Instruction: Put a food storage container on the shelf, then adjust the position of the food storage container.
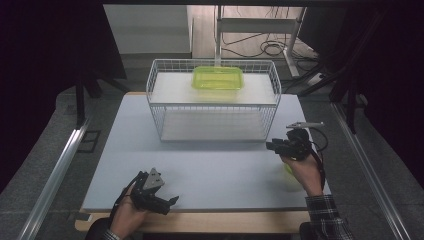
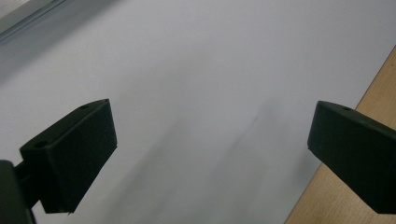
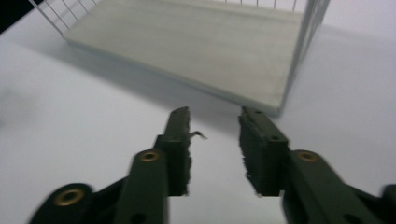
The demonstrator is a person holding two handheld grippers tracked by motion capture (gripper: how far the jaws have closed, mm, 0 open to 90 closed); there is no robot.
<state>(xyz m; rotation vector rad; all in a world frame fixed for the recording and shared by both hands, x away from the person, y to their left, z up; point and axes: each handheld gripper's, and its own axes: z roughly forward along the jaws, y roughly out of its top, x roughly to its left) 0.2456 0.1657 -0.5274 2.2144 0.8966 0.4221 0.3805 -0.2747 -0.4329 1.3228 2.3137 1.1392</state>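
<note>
The right tongs [image 1: 272,146] sit at the right of the high view, just off the lower right corner of the wire basket [image 1: 155,95], pointing left. In the right gripper view their jaws stand a narrow gap apart with nothing between them; bare desk shows through the gap, and the basket's pale floor board [image 3: 196,46] fills the upper part of that frame. The right hand [image 1: 303,172] behind them partly hides a small yellow-green thing [image 1: 289,171] on the desk; what it is cannot be told.

The left tongs [image 1: 172,201] lie at the lower left of the high view, near the front edge of the desk [image 1: 200,165], pointing right. In the left gripper view the jaws are spread wide, one at each side of the frame, holding nothing, with white desk surface between them and the wooden edge [image 2: 373,93] at the right.

Inside the basket, at upper centre of the high view, a yellow-green lidded box [image 1: 218,78] rests on the upper shelf [image 1: 170,90], well apart from both tongs.
</note>
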